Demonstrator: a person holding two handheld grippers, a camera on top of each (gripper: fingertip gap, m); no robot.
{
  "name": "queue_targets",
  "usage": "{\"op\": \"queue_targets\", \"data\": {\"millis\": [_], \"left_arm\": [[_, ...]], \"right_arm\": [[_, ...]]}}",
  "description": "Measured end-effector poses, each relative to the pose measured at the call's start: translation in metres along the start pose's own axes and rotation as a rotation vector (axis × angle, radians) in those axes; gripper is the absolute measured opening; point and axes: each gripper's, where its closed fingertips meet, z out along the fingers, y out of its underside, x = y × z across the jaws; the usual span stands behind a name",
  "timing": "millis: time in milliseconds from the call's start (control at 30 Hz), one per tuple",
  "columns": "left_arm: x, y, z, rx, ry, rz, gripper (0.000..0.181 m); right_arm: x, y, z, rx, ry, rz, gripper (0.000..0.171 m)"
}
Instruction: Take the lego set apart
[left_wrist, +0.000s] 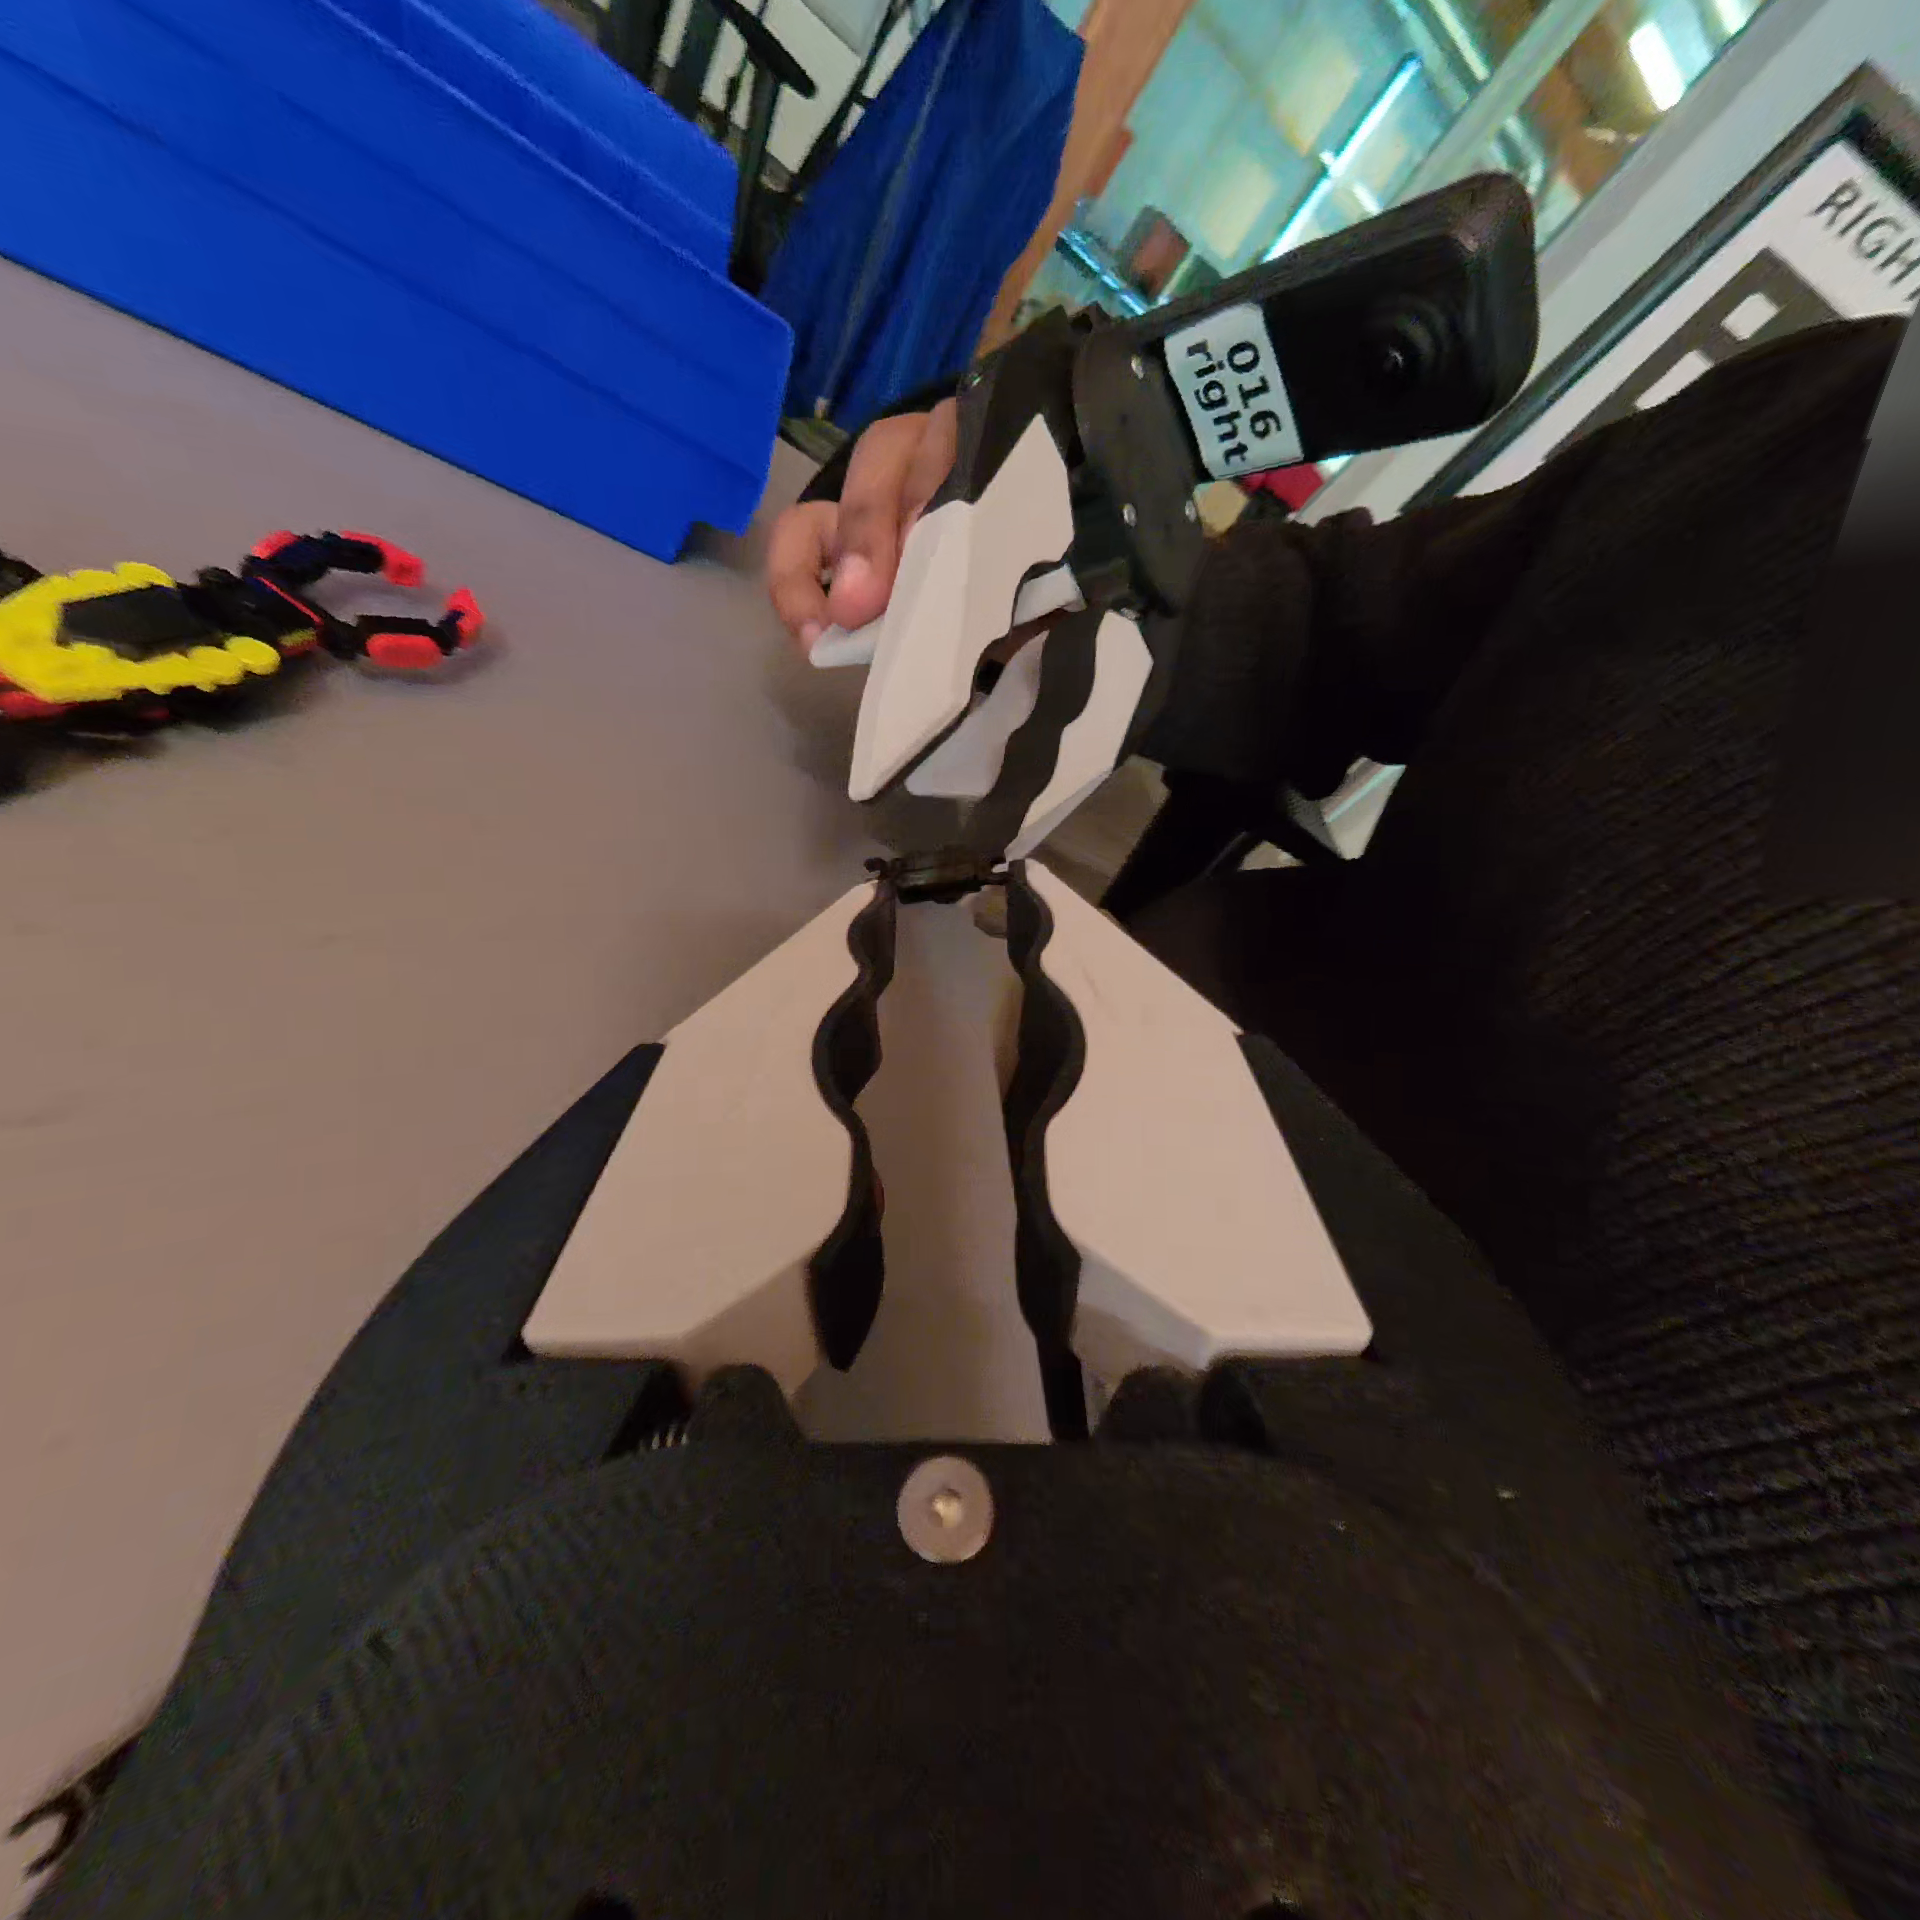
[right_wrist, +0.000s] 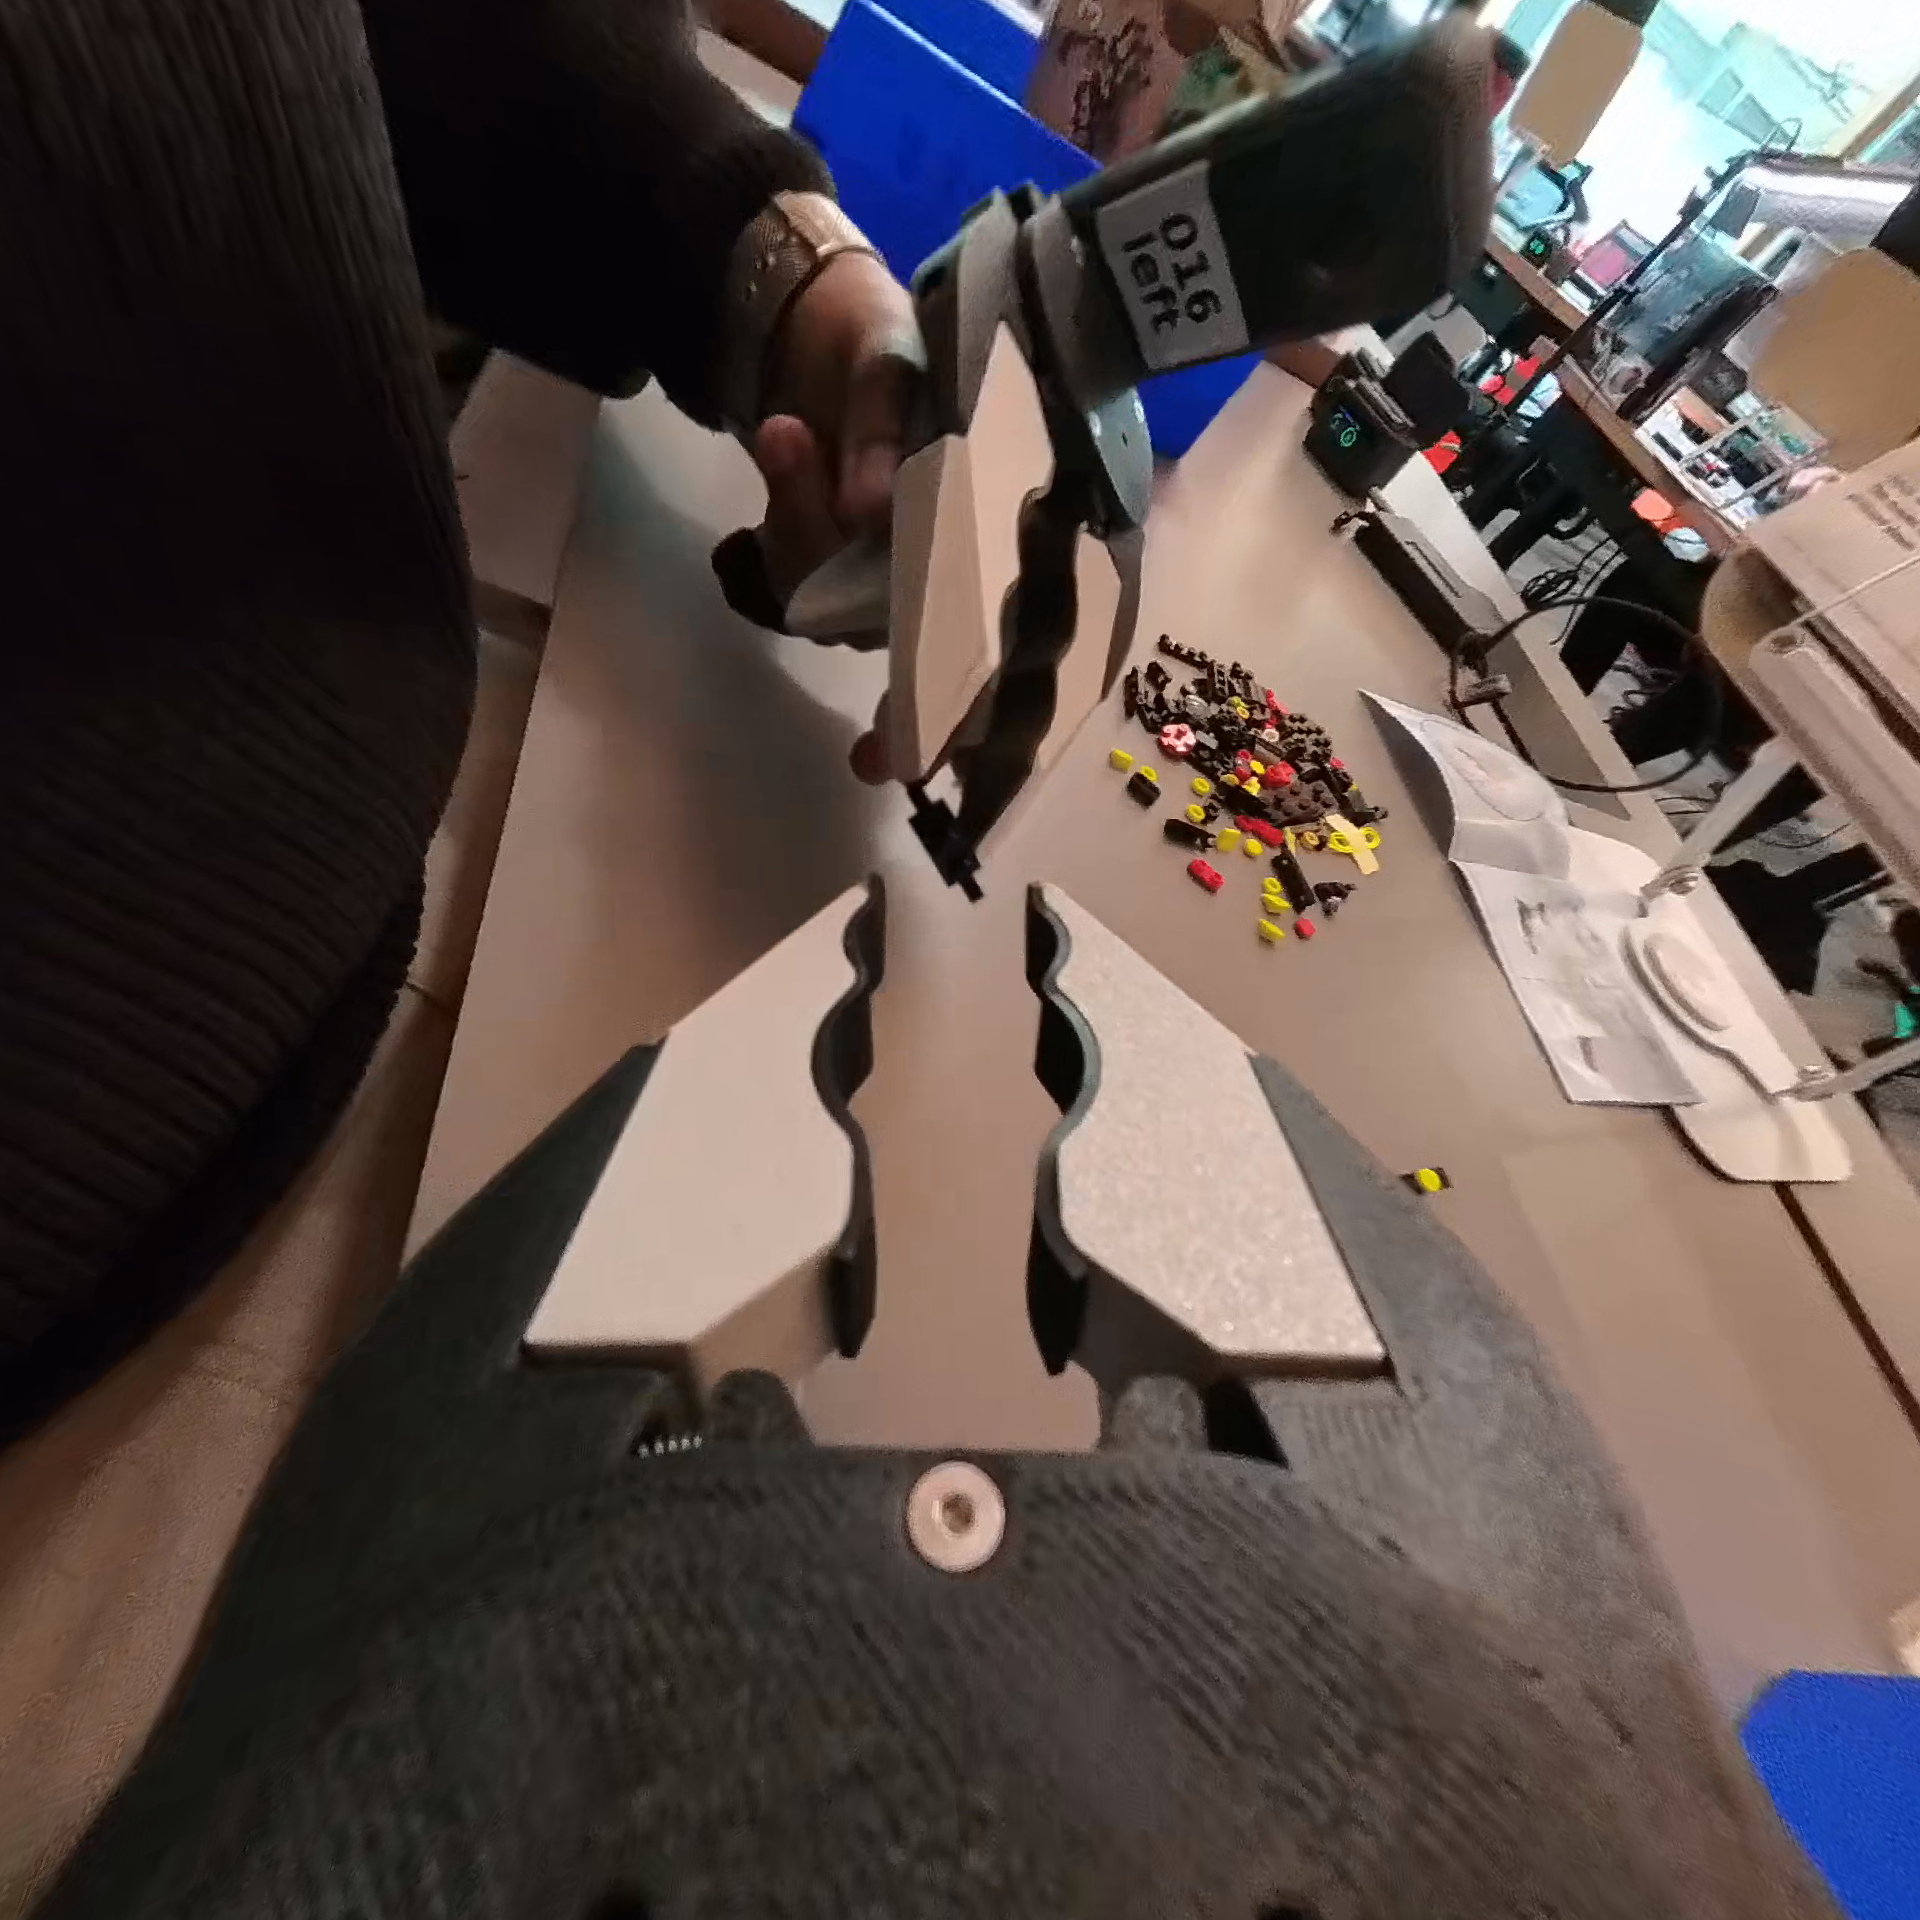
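Note:
My left gripper (left_wrist: 940, 883) is shut on a small black lego piece (left_wrist: 940, 871) and holds it above the grey table (left_wrist: 364, 935). In the right wrist view the left gripper (right_wrist: 940, 792) comes down from above with the black piece (right_wrist: 948, 844) sticking out of its tips. My right gripper (right_wrist: 954, 899) is open, its tips just short of that piece; in the left wrist view it (left_wrist: 987, 821) meets the left one tip to tip. The partly built yellow, black and red lego model (left_wrist: 156, 634) lies on the table at the left.
A pile of loose black, red and yellow pieces (right_wrist: 1247, 769) lies on the table, with one stray yellow piece (right_wrist: 1429, 1179) nearer. Instruction sheets (right_wrist: 1558, 935) lie to the right. Blue bins (left_wrist: 416, 260) stand behind the model. Cables and a small device (right_wrist: 1351, 431) are at the far edge.

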Motion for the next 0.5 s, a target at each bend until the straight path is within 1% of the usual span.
{"op": "queue_targets", "data": {"millis": [167, 233, 333, 400, 467, 500], "left_arm": [[0.008, 0.006, 0.002, -0.025, 0.077, -0.052, 0.019], [0.010, 0.008, 0.003, -0.035, 0.096, -0.063, 0.019], [0.011, 0.011, 0.004, -0.044, 0.111, -0.081, 0.019], [0.010, 0.007, 0.004, -0.020, 0.105, -0.079, 0.020], [0.003, 0.002, 0.003, 0.009, 0.053, -0.043, 0.040], [0.001, 0.000, 0.002, 0.021, 0.025, -0.003, 0.046]], "right_arm": [[-0.011, -0.009, 0.003, 0.023, -0.038, -0.027, 0.018], [-0.015, -0.010, 0.004, 0.021, -0.050, -0.036, 0.009], [-0.018, -0.010, 0.004, 0.011, -0.071, -0.020, 0.008], [-0.017, -0.009, 0.004, 0.011, -0.083, 0.019, 0.007], [-0.010, -0.011, 0.002, 0.039, -0.076, 0.108, 0.007], [-0.006, -0.013, 0.001, 0.057, -0.084, 0.171, 0.007]]}}
